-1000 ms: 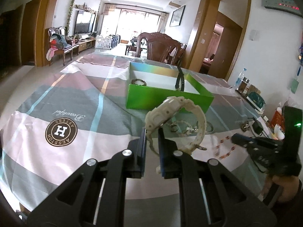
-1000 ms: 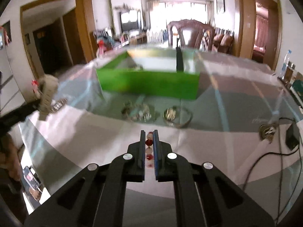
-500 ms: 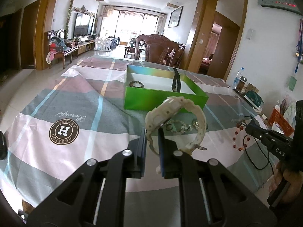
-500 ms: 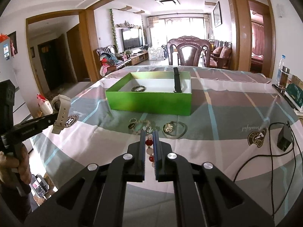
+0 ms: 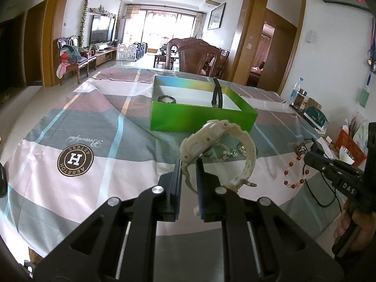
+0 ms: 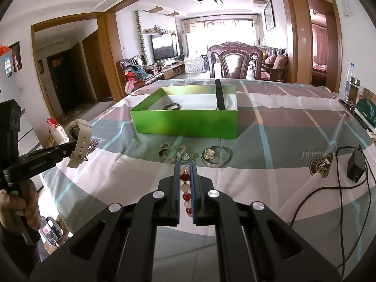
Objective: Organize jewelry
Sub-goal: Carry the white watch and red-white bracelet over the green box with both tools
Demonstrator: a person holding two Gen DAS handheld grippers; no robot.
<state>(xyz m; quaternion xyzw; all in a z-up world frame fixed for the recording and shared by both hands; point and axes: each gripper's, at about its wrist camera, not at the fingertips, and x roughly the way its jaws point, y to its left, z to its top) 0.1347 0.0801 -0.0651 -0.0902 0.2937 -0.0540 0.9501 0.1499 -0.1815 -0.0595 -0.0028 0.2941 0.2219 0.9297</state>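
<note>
Checked cloth in grey, pink and white covers the dining table, with a living room bright behind it. Held above that cloth, the cream watch is pinched by its strap in the left gripper, jaws nearly together; its chunky case tilts up and the buckle end curls free to the right. Gripping the strap likely keeps the case clear for a clean drop. The right gripper is clamped on a beaded bracelet of red and pale beads, which in the left view hangs as a loop below the fingertips. Both pieces are lifted off the table, probably on their way to the green box beyond, where a dark bead bracelet lies and a black band leans on the far wall. Between grippers and box, a small heap of loose jewelry and a silver bangle wait on the cloth
</note>
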